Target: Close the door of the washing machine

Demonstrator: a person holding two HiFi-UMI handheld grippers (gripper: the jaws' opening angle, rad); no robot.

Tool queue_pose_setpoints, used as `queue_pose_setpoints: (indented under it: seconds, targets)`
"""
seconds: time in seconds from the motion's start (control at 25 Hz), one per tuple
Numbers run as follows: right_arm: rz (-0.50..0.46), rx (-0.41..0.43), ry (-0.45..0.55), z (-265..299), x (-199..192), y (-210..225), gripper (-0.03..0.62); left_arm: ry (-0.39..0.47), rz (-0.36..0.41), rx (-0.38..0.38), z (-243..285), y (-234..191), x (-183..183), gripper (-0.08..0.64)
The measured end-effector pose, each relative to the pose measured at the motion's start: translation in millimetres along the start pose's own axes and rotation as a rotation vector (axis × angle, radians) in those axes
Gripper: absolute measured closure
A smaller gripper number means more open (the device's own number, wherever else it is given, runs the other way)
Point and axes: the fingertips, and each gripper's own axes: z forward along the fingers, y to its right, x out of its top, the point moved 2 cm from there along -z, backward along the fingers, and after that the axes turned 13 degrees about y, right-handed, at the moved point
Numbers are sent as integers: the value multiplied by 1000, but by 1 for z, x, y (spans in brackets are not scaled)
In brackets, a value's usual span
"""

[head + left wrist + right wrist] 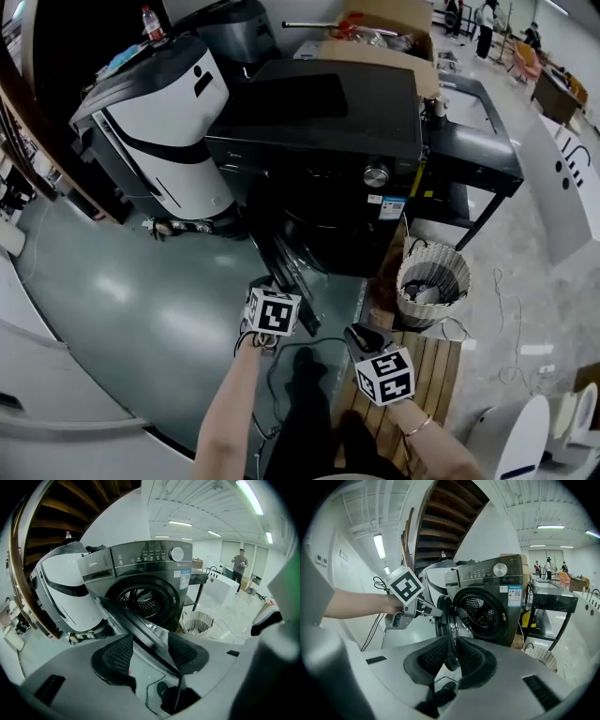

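A wide hall with a grey floor [141,300]; the dark washer [319,122] stands in the middle. Its door [292,272] is wide open, swung out toward the person, with the drum bare. The left gripper [150,641] is spread wide and straddles the door's edge without pinching it. The right gripper [451,644], jaws narrow, seems to nip the rim. The whole swing shut and the latching are left to do.

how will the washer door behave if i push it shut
The door looks like a thick, rigid ring around glass, so it should probably swing on its hinge rather than flex. It likely feels heavy for its size. Its glossy rim may slip under a light push.
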Motion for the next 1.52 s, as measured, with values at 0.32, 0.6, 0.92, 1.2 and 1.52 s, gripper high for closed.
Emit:
queue_pose_setpoints:
  seconds: [0.32, 0.6, 0.92, 1.2, 1.52]
  targets:
    - [-31, -34, -33, 28, -5, 21, 505, 36, 19, -86, 32, 28, 27, 302]
    - [-177, -17, -104, 81, -18, 44, 472, 60, 2, -185, 58, 40, 47, 307]
    - [-288, -41, -186, 147, -22, 85, 454, 65, -16, -280, 83, 45, 64, 311]
    - [-335, -93, -210, 183, -18, 107, 471, 85, -17, -340, 100, 47, 78, 311]
    - [-365, -129, -242, 205, -12, 133, 486, 195, 169, -352, 108, 33, 101, 356]
